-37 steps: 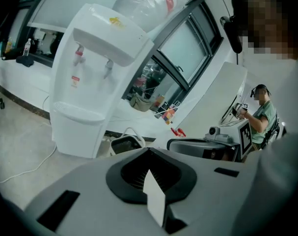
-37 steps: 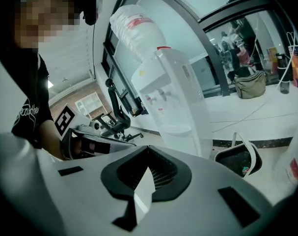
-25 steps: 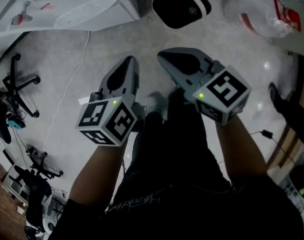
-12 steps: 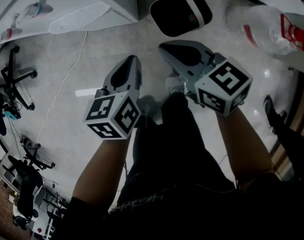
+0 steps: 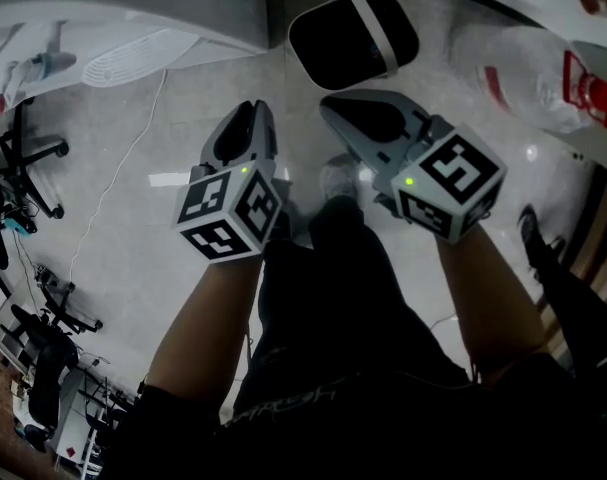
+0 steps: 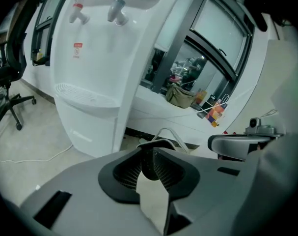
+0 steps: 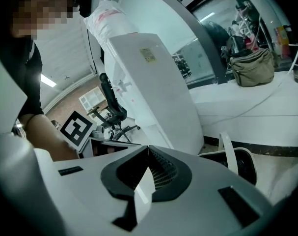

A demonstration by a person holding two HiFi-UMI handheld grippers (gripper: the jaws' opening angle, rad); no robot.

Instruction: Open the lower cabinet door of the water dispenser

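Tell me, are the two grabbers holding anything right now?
No, nothing is held. On the left gripper the jaws have just been opening a crack, with nothing between them; the right gripper is shut and empty.

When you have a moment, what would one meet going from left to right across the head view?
Black office chair → white cable → left claw → right claw → clear plastic container with a red label.

The left gripper's (image 6: 151,150) jaws have just been opening, a slim gap with nothing inside, and both it and the right gripper (image 5: 331,106) now sit nearer the water dispenser (image 5: 173,8).
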